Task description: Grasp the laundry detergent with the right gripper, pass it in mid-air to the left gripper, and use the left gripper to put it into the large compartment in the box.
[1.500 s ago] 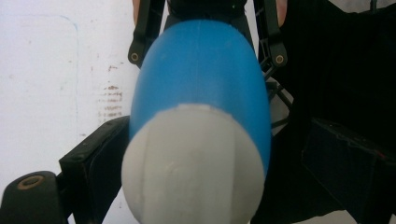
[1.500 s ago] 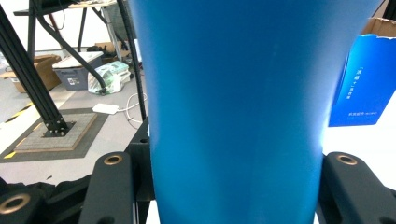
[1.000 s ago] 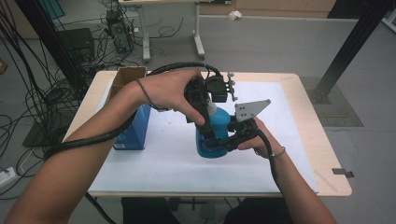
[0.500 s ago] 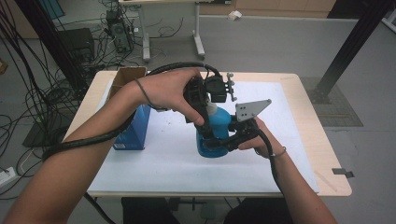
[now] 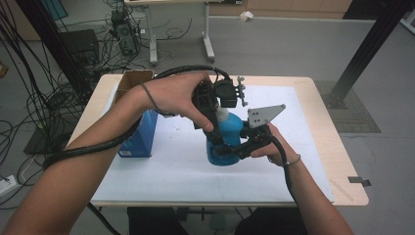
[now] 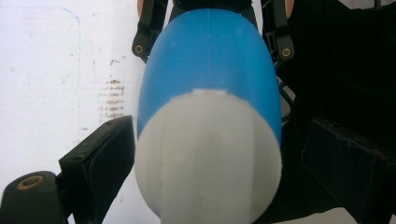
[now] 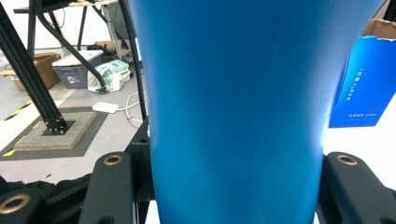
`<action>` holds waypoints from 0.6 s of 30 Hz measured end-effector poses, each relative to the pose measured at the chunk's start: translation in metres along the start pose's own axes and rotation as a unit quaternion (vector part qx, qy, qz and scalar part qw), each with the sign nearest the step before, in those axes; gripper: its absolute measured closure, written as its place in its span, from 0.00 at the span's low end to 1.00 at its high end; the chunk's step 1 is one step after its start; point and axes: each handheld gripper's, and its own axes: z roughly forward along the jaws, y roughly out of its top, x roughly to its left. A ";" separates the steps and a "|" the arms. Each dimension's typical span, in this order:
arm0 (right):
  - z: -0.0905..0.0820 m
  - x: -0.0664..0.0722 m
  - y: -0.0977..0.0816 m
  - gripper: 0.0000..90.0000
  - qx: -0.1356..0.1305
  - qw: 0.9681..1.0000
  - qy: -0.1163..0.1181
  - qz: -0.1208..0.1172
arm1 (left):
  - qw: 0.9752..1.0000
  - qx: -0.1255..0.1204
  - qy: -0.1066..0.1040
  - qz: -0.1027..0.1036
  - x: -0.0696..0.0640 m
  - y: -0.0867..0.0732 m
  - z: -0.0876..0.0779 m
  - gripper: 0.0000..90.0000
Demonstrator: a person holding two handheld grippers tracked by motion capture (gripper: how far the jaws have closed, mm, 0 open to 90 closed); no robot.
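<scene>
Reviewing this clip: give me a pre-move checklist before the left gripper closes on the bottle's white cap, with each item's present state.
1. Right gripper shut on the blue bottle, jaws on either side of its body: ok.
2. Bottle upright on the white mat: ok.
3. White cap centred between the left gripper jaws: ok.
4. Left gripper's pads on the cap: not ok, gaps show on both sides.
5. Blue box apart from the bottle: ok.
6. Cap screwed tight or loose: cannot tell.
</scene>
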 end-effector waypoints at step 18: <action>-0.001 0.000 0.000 0.49 0.001 1.000 0.001 -0.002 | 1.000 0.002 -0.001 0.000 0.000 0.001 0.001 0.11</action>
